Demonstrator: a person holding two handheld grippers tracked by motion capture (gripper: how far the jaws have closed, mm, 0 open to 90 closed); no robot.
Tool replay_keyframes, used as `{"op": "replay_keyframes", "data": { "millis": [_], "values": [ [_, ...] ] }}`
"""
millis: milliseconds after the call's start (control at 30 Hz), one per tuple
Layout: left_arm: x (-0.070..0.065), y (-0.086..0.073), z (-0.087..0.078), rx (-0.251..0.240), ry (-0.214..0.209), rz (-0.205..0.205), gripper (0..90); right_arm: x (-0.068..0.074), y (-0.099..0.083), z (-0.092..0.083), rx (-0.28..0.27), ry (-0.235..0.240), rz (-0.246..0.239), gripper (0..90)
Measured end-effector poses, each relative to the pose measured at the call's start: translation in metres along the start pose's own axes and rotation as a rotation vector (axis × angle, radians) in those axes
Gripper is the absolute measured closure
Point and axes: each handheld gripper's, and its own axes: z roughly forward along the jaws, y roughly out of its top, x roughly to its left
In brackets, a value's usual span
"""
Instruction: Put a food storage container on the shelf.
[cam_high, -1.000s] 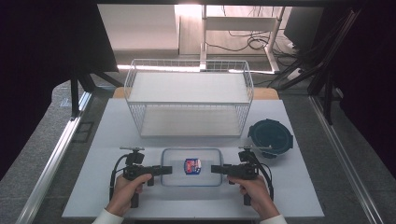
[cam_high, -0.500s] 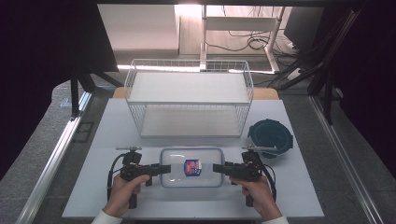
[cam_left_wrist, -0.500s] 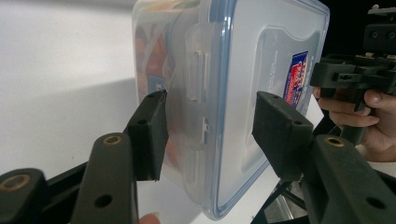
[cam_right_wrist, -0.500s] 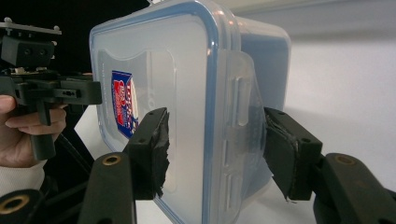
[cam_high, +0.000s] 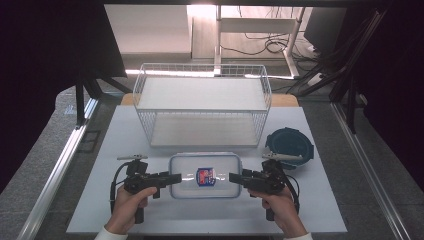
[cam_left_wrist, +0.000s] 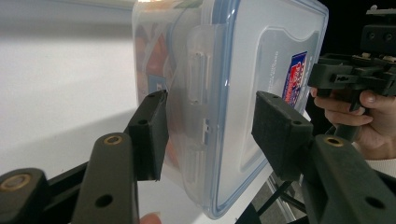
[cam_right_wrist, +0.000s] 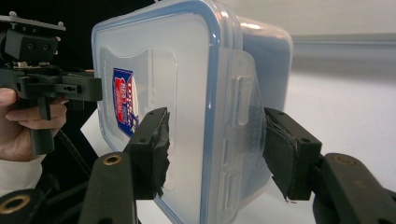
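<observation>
Two grippers, left gripper and right gripper, one clear lidded container, one wire basket.

No readable text, one label only.
Red/blue sticker on lid of clear container; print too small & blurred to read, brand can't tell.

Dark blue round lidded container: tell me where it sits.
In the high view the dark blue round container sits on the white table at the right, beside the white wire basket's front right corner, just beyond the right gripper.
</observation>
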Motion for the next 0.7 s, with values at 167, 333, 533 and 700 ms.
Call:
{"op": "replay_keyframes", "data": {
  "millis": [167,333,533,700],
  "values": [
    [-0.004,0.003,-0.004,-0.001,-0.007,0.016,46.9,0.005,0.003,-0.004,-0.013,-0.001,-0.019,43.4],
    [-0.003,0.011,-0.008,-0.015,-0.015,0.022,46.3,0.012,0.012,-0.006,-0.026,-0.017,-0.056,43.4],
    [-0.006,0.023,-0.016,-0.025,-0.019,0.04,47.0,0.017,0.025,-0.008,-0.045,-0.007,-0.077,43.6],
    [-0.008,0.031,-0.022,-0.039,-0.018,0.043,47.2,0.022,0.037,-0.007,-0.053,-0.002,-0.086,43.6]
  ]
}}
